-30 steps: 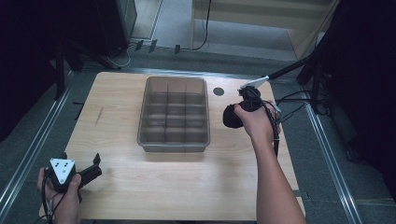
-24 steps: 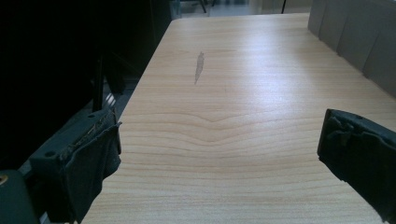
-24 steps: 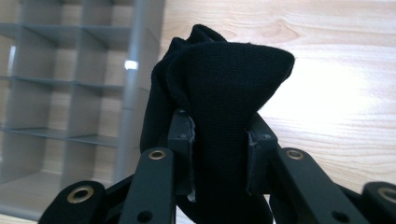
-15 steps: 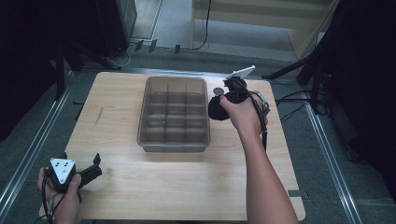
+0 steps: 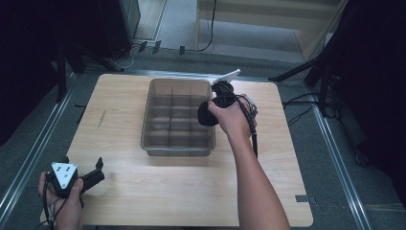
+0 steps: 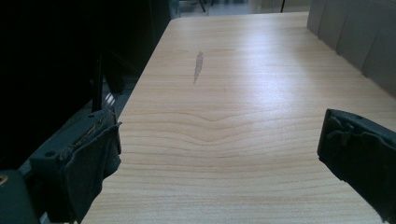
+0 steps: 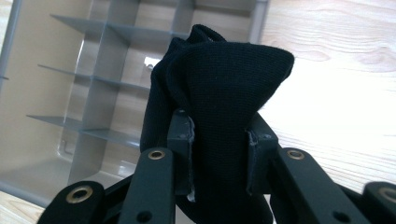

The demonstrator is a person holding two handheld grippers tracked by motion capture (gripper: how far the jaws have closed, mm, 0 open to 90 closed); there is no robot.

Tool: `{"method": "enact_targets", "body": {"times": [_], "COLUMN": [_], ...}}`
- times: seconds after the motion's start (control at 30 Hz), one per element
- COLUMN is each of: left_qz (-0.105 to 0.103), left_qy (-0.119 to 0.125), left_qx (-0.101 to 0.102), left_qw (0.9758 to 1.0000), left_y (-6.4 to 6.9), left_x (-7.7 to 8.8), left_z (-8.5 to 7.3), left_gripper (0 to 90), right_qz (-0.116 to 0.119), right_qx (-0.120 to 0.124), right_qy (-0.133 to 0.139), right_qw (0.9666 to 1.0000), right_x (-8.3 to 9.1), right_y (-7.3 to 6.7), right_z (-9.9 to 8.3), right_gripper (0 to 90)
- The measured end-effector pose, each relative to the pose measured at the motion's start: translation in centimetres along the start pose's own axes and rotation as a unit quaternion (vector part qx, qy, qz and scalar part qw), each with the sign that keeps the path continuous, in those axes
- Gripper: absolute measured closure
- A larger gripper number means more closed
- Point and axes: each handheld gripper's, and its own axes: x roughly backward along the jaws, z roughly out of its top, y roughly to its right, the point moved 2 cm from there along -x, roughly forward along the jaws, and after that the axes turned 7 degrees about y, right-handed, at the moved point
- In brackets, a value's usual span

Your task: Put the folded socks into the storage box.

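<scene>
Above the right edge of the grey divided tray (image 5: 178, 143), the right gripper (image 7: 218, 140) pinched a bunched black cloth (image 7: 219, 93). At the tabletop's (image 5: 143, 191) near-left corner, the left gripper (image 6: 215, 154) rested with jaws spread.

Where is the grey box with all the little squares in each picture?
High view: the grey divided tray sits mid-table, with the right gripper holding a black cloth at its right rim.
Left gripper view: its grey wall is at the top right corner.
Right gripper view: it spreads across the left, behind the cloth.
Shared landmark: the wooden table.
</scene>
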Motion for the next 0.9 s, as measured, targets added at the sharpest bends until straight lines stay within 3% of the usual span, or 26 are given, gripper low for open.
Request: {"method": "enact_targets", "body": {"times": [0.2,0.47,0.53,0.67,0.77,0.83,0.9], "left_qz": [-0.002,-0.002,-0.002,-0.001,0.000,0.000,0.000], "left_qy": [-0.001,-0.002,-0.002,-0.002,-0.003,-0.003,-0.004], "left_qx": [0.001,0.005,0.005,0.005,0.003,0.001,0.000], "left_qw": [1.0000,1.0000,1.0000,1.0000,1.0000,1.0000,1.0000], "left_y": [-0.1,-0.1,-0.1,-0.1,-0.1,-0.1,-0.1], "left_x": [0.0,0.0,0.0,0.0,0.0,0.0,0.0], "left_z": [0.0,0.0,0.0,0.0,0.0,0.0,0.0], "left_gripper": [0.0,0.0,0.0,0.0,0.0,0.0,0.0], "right_qz": [0.003,-0.004,-0.006,-0.006,0.002,-0.002,-0.010], "right_qx": [0.021,0.040,0.046,0.061,0.060,0.061,0.063], "right_qy": [-0.013,-0.021,-0.024,-0.030,-0.020,-0.014,-0.019], "right_qw": [0.9997,0.9990,0.9986,0.9977,0.9980,0.9980,0.9978], "right_x": [-1.9,-4.2,-4.9,-5.0,-4.1,-3.4,-3.2], "right_y": [-1.6,-2.1,-2.0,-2.3,-2.3,-2.2,-1.9], "right_z": [-0.2,-0.9,-1.2,-1.4,-1.1,-1.0,-1.1], "right_gripper": [68.4,66.6,61.7,52.5,44.8,44.4,53.3]}}
